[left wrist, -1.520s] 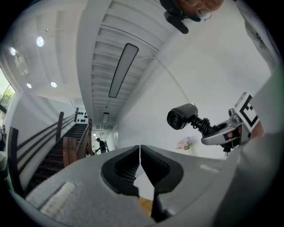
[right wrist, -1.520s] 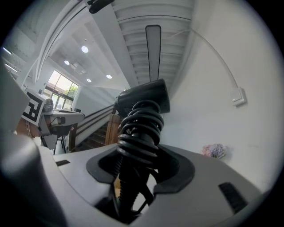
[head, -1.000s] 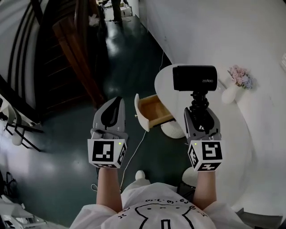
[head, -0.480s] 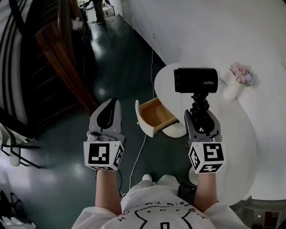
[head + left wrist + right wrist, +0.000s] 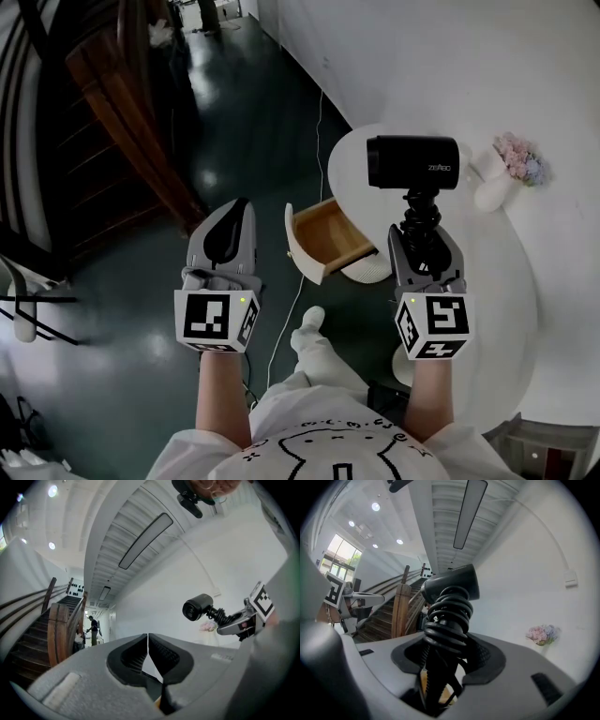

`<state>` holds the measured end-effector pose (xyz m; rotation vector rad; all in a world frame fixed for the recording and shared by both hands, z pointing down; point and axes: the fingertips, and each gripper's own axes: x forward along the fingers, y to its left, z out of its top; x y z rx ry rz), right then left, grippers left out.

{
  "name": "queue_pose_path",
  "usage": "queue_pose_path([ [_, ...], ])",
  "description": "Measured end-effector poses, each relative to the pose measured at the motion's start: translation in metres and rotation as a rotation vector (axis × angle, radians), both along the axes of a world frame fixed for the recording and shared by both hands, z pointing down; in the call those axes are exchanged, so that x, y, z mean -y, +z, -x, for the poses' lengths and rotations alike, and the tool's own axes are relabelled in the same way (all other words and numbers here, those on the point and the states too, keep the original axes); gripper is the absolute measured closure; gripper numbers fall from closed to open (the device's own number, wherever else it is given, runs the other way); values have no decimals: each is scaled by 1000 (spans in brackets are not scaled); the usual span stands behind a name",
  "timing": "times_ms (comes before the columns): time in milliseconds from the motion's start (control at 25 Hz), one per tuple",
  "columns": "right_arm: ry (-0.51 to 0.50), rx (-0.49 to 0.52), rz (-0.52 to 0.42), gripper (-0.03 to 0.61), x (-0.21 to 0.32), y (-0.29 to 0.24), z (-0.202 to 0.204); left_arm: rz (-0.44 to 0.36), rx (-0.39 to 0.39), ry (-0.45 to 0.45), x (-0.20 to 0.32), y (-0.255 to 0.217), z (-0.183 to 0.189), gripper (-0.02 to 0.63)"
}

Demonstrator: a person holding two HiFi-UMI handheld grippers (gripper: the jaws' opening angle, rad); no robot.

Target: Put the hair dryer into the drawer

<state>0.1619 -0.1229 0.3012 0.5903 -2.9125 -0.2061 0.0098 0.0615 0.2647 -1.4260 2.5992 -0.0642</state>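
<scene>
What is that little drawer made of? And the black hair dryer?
The drawer looks like wood inside, tan and matte, with a front that looks painted white. The hair dryer seems matte black plastic, smooth with a dull sheen. Its coiled cord looks rubbery, though that is hard to tell.

Hair dryer (image 5: 451,587) in right tool (image 5: 447,660) grip

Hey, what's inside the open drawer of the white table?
The drawer shows only a bare wooden bottom, nothing in it. Its rear part is covered by the white table. The hair dryer sits in the right gripper.
</scene>
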Motion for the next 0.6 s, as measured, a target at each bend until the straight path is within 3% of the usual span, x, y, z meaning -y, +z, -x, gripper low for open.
queue_pose_path([
  [240,17,-18,10,371,11,10,51,19,-11,26,18,9,53,594],
  [600,115,-2,72,372,71,20,106,88,29,127,95,7,117,594],
])
